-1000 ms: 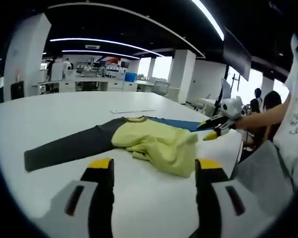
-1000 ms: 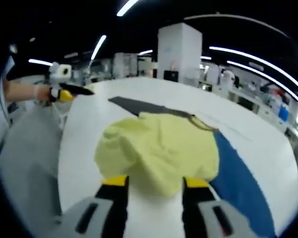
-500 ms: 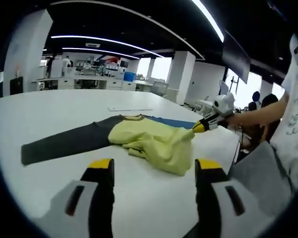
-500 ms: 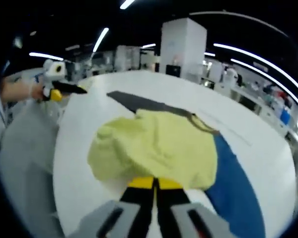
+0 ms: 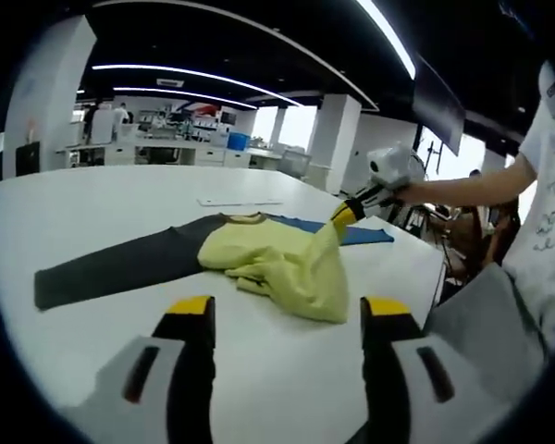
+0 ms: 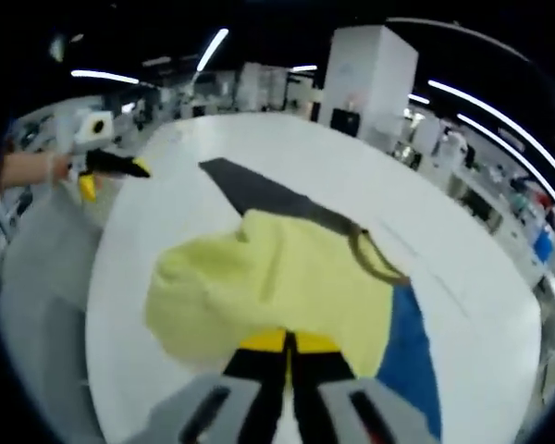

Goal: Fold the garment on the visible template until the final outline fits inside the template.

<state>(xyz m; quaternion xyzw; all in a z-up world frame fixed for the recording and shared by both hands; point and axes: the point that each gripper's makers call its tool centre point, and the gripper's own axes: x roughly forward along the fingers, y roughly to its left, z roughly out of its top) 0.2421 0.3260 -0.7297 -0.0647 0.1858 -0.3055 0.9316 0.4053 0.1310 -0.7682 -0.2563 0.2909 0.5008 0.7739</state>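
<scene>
Left gripper view first: your left gripper (image 5: 287,319) hangs over the bare near part of the white table (image 5: 92,203), jaws standing wide with nothing between them. Out past them the long-sleeved shirt (image 5: 259,259) lies toward the table's right edge, its yellow body bunched in soft rolls, the dark grey sleeve (image 5: 111,268) stretched flat toward the left, the blue sleeve (image 5: 351,233) running off to the right. Your right gripper (image 5: 344,213) comes in from the right with a peak of yellow cloth lifted off the table in its tips. I can't make out a template outline under the shirt from here.

Right gripper view now: your right gripper (image 6: 289,344) has its jaws pinched together on the near yellow hem of the shirt (image 6: 277,277), and the cloth drapes away from the pinch in loose folds. The collar (image 6: 375,264) sits just beyond, the grey sleeve (image 6: 259,194) runs toward the far edge, the blue sleeve (image 6: 409,356) lies at the right. Your left gripper (image 6: 120,166) hovers off by the table's left edge.

This is light, limp fabric, I'd judge: it'll sag and slide wherever you don't hold it. Take it at hems, corners or cuffs, two points at once, so the fold line stays straight.
</scene>
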